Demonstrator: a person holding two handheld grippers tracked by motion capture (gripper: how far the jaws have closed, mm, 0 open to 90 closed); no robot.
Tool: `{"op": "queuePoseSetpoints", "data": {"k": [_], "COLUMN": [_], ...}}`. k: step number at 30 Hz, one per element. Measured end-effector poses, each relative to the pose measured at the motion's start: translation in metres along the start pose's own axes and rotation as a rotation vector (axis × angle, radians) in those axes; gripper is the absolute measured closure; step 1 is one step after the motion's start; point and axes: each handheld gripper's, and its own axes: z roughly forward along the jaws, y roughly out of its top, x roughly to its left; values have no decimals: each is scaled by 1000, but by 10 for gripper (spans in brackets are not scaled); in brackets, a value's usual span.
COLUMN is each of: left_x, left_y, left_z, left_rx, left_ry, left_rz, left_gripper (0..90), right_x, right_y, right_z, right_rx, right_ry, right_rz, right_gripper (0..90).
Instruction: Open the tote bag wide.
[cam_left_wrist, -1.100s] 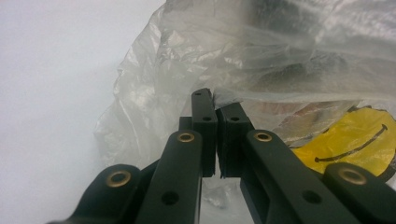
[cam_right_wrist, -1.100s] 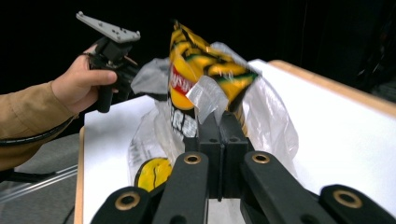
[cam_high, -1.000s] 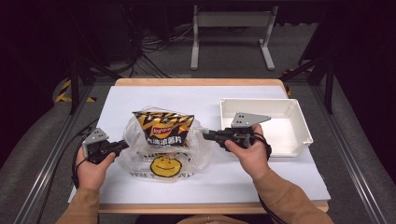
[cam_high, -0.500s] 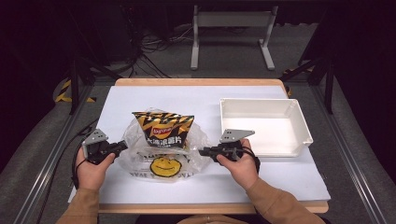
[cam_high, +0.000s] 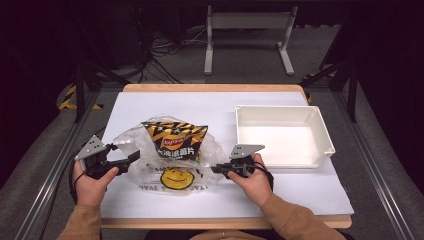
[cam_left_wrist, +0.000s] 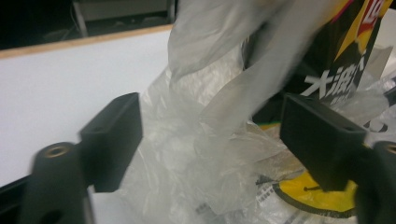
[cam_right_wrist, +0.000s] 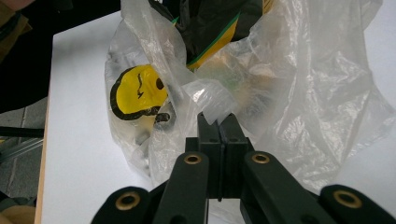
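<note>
A clear plastic bag (cam_high: 145, 172) printed with a yellow smiley lies on the white table cover, and a black-and-yellow chip bag (cam_high: 175, 140) stands in it. My left gripper (cam_high: 133, 157) sits at the bag's left side. In the left gripper view its jaws have just been opening and stand wide apart (cam_left_wrist: 210, 112); the bag's crumpled film (cam_left_wrist: 196, 154) lies loose between them, with the chip bag (cam_left_wrist: 336, 70) behind. My right gripper (cam_high: 215, 169) is at the bag's right side, low over the table. There it is shut (cam_right_wrist: 219, 122) on a fold of the bag's film (cam_right_wrist: 210, 100).
An empty white bin (cam_high: 280, 140) stands to the right of the bag, close behind my right hand. The white cover (cam_high: 165, 105) stretches bare behind the bag to the far wooden edge. A metal stand (cam_high: 247, 30) stands on the floor beyond the table.
My right hand has come down and toward the table's near edge, still pinching the bag's film. The left gripper has kept its place.
</note>
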Motion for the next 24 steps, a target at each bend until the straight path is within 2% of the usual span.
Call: {"op": "queuePoseSetpoints", "data": {"k": [2,4,8,15,20,24], "left_x": [0,1,4,0,-4,-3], "left_y": [3,6,13,33,47,56], "left_z": [-5,-10,-20,-30,-26,-22], "left_rx": [-21,-37,-73,-157,-173,-193], "left_ry": [20,37,49,14,-14,-51], "left_rz": [8,-1,6,47,88,92], "left_gripper": [130,86,61,43,43,47], "right_x": [0,0,0,1,2,1], "right_y": [0,0,1,2,2,3], "right_z": [0,0,0,1,0,-1], "right_rx": [2,1,-2,-2,-6,-9], "right_ry": [0,1,2,7,11,13], "right_rz": [-1,0,1,4,6,7], "right_gripper": [900,900,900,900,900,900]}}
